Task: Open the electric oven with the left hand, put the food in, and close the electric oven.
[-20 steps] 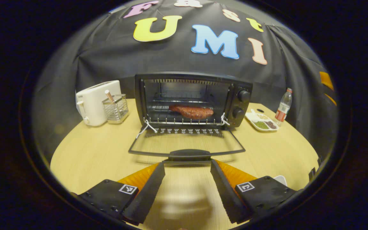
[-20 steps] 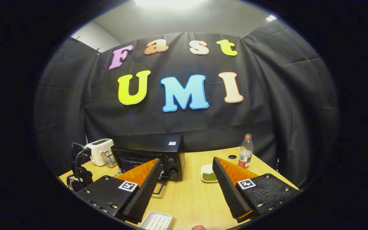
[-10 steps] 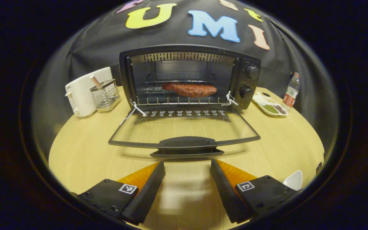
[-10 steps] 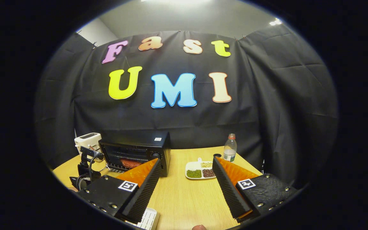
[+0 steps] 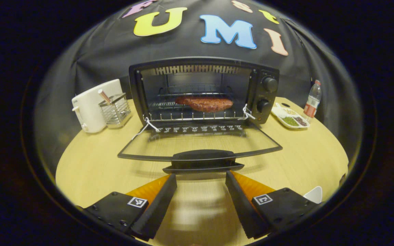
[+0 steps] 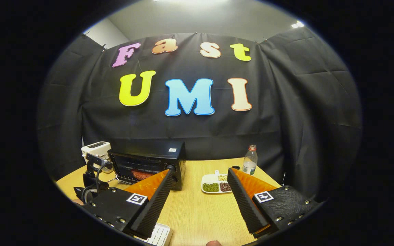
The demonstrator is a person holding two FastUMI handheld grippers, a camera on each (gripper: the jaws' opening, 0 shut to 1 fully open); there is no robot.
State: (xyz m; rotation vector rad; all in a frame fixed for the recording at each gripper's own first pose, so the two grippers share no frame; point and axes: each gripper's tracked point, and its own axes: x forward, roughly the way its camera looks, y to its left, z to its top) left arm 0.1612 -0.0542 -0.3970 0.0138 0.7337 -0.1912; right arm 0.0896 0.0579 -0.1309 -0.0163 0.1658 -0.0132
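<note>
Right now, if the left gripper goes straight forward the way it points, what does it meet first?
Probably the oven door handle, which lies just ahead of the open left gripper; behind it are the lowered door and the food.

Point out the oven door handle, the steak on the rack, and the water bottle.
Oven door handle [image 5: 204, 156], left gripper view, middle of the bar.
Steak [image 5: 204, 103], left gripper view, centre of its top.
Water bottle [image 6: 250, 160], right gripper view, on its body.

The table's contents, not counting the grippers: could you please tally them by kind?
Oven: 1
Steak: 1
Toaster: 1
Wire basket: 1
Bottle: 1
Divided dish: 1
White tray: 1
Total: 7
</note>
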